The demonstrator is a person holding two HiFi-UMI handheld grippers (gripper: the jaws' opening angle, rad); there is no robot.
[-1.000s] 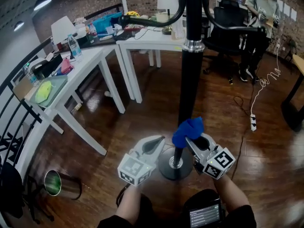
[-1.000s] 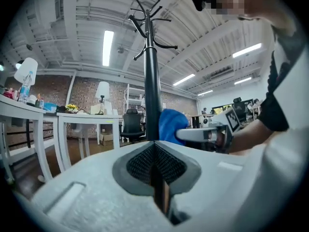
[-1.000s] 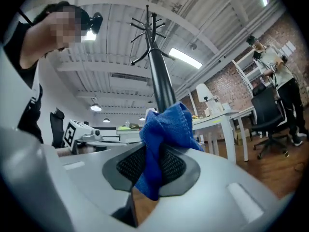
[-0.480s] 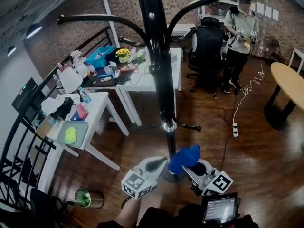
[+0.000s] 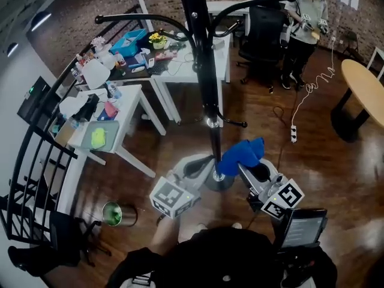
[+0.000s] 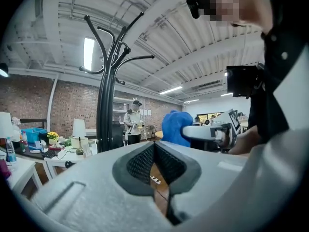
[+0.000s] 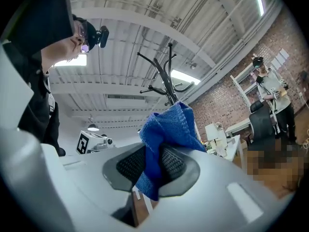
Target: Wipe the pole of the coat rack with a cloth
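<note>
While the right gripper (image 7: 152,166) is clenching a blue cloth (image 7: 166,129) between its ribbed pads, with folds of fabric bunching above the jaws and a corner hanging below them, the left gripper (image 6: 154,154) is holding its jaws pressed together on nothing. In the head view the cloth is sitting at the lower stretch of the coat rack pole (image 5: 207,71), below the metal collar (image 5: 209,123) and above the round base (image 5: 219,183). It is lying right up against the pole's right side, though I cannot tell whether it is actually touching. The left gripper is hovering just on the other side of the pole, near the base.

The rack is standing on a dark, glossy wooden floor (image 5: 336,161) that is catching the light. White tables (image 5: 135,95) cluttered with small items are lining the left and far sides, with a brick wall (image 6: 29,103) behind them. A black railing (image 5: 36,161) is curving along the left edge. A metal bin (image 5: 113,213) with a green inside is sitting near the railing. A black office chair (image 5: 264,32) is standing beyond the rack, and a person (image 5: 306,23) is standing beside it. A white cable is trailing to a power strip (image 5: 293,134) on the floor. A round wooden table (image 5: 363,89) is showing at the right.
</note>
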